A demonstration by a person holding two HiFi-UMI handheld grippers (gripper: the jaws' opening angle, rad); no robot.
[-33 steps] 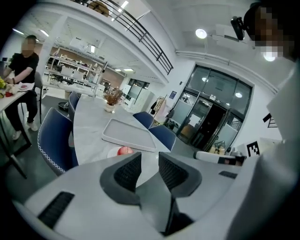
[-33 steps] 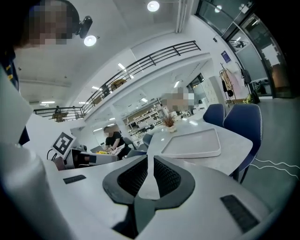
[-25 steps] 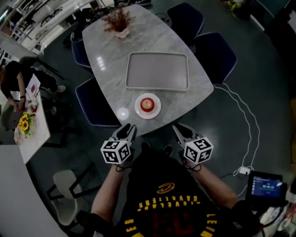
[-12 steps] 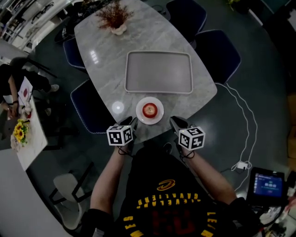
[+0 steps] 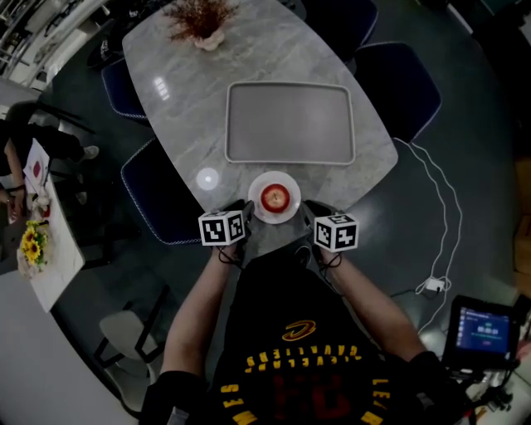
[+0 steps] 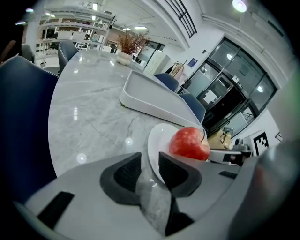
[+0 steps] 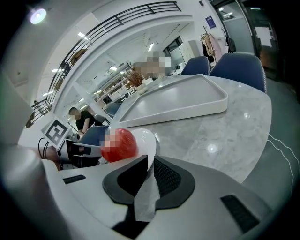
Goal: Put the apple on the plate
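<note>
A red apple (image 5: 275, 197) sits on a small white plate (image 5: 256, 188) near the front edge of the marble table (image 5: 191, 108). My left gripper (image 5: 244, 209) is just left of the plate and my right gripper (image 5: 308, 209) just right of it, both at the table's edge. In the left gripper view the apple (image 6: 190, 143) and plate (image 6: 157, 145) lie right of the left gripper (image 6: 150, 165), whose jaws stand shut on nothing. In the right gripper view the apple (image 7: 119, 144) and plate (image 7: 146, 137) are left of the right gripper (image 7: 150, 172), shut and holding nothing.
A large grey tray (image 5: 290, 123) lies just behind the plate. A dried plant in a vase (image 5: 197, 18) stands at the table's far end. Dark blue chairs (image 5: 153, 199) ring the table. A white cable (image 5: 431, 207) runs over the floor on the right.
Both grippers have moved forward from in front of the table to either side of the plate. The apple and plate have not moved.
</note>
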